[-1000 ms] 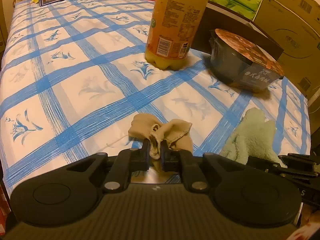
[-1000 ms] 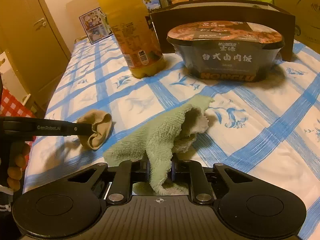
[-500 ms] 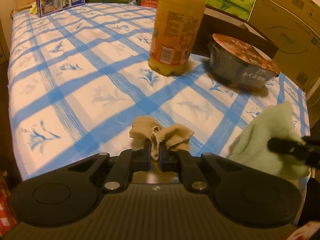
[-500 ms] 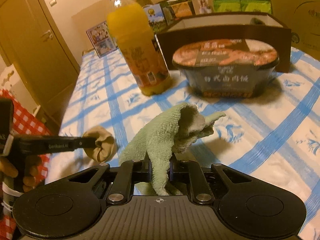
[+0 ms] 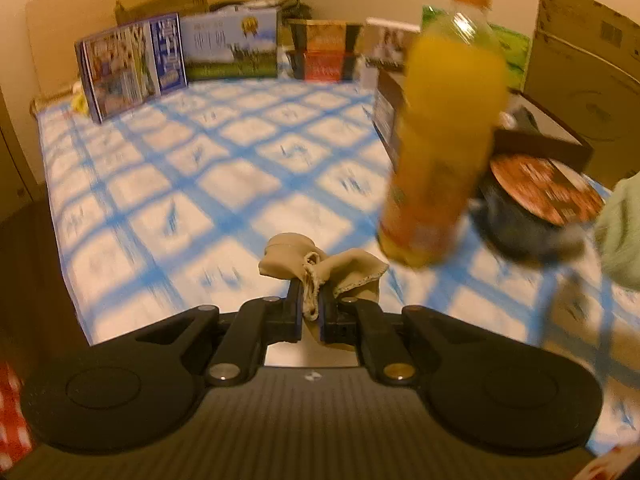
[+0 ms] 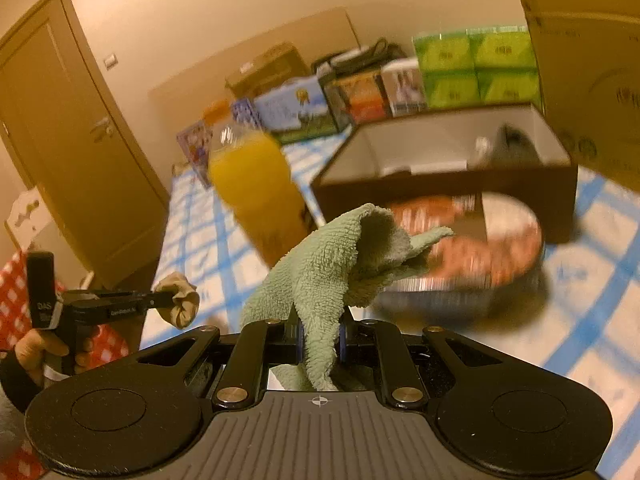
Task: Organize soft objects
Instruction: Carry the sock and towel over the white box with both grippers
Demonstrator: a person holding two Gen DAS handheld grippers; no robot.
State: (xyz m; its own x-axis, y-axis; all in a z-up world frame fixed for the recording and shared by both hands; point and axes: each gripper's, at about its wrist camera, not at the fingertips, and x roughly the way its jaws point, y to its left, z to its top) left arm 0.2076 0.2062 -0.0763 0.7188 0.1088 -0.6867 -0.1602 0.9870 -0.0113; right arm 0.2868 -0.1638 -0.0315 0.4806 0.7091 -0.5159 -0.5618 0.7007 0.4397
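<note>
My left gripper [image 5: 310, 300] is shut on a beige sock [image 5: 320, 266] and holds it in the air above the blue-checked tablecloth [image 5: 208, 176]. My right gripper [image 6: 319, 332] is shut on a green towel [image 6: 336, 264], lifted in front of the bowl. In the right wrist view the left gripper [image 6: 168, 300] shows at the left with the sock [image 6: 182, 300]. In the left wrist view the towel [image 5: 620, 232] shows at the right edge. An open brown box [image 6: 448, 168] with a white inside stands behind the bowl.
A tall orange juice bottle [image 5: 440, 140] stands mid-table. A lidded instant-food bowl [image 5: 536, 208] sits right of it. Books and cartons [image 5: 180, 56] line the far edge. Cardboard boxes [image 5: 588, 80] stand at the right. A door [image 6: 72, 152] is at the left.
Both grippers have risen well above the table with their cloths held. The views now look further across the table, and the box's inside shows.
</note>
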